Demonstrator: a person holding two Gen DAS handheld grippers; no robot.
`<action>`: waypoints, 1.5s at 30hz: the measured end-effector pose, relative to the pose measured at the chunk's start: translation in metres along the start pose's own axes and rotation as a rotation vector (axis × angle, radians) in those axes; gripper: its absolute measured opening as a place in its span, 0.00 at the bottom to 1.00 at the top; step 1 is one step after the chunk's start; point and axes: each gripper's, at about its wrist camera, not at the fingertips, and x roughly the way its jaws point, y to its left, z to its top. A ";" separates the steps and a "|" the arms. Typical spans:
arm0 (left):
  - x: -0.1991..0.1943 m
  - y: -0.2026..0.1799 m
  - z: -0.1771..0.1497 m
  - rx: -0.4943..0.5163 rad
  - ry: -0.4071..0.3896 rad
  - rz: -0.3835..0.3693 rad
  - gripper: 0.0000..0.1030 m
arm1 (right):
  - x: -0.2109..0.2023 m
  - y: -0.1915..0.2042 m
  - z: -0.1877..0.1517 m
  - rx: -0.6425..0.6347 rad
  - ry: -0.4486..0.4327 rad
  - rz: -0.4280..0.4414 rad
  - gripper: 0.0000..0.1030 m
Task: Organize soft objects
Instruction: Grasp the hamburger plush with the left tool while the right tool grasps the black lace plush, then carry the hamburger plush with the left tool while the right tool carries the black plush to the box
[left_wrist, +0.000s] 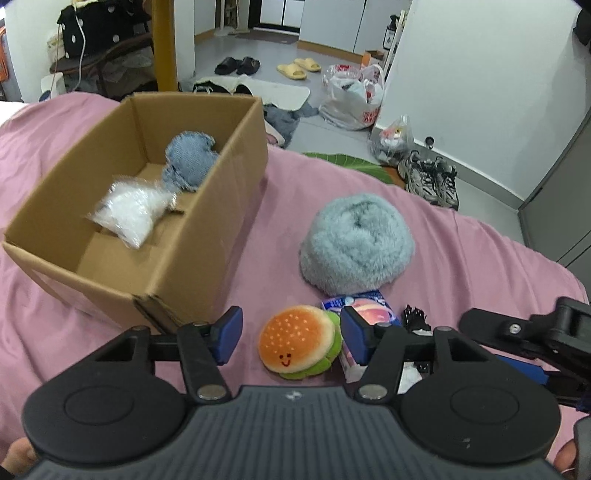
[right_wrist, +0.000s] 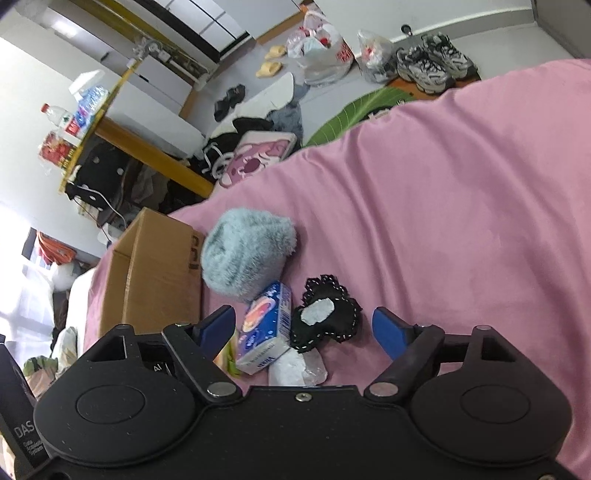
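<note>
The cardboard box (left_wrist: 155, 236) on the pink bed (left_wrist: 443, 258) holds a denim heart (left_wrist: 190, 160) and a white bag (left_wrist: 129, 208). The left tongs (left_wrist: 291, 334), released, straddle the burger plush (left_wrist: 299, 341), which lies tilted, bun facing up-left. Its right blue pad (left_wrist: 352, 334) crowds the tissue pack (left_wrist: 364, 306), so closing risks catching both. The right tongs (right_wrist: 304, 328) are released too.

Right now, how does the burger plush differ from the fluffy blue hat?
The burger plush is small, orange and green with a smiley face; the fluffy blue hat is much bigger, plain pale blue and furry. The plush lies between the open left tongs; the hat sits farther off, beyond them. Both are soft, lying on the pink sheet, outside the cardboard box.
</note>
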 end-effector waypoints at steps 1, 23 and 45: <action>0.003 0.001 0.000 -0.002 0.005 0.000 0.56 | 0.002 0.000 0.000 -0.001 0.007 -0.004 0.77; 0.040 0.020 -0.012 -0.076 0.112 -0.038 0.50 | 0.036 0.001 -0.005 -0.044 0.079 -0.073 0.53; -0.036 0.019 -0.002 0.042 0.037 -0.126 0.49 | -0.038 0.012 -0.035 -0.008 -0.088 -0.151 0.34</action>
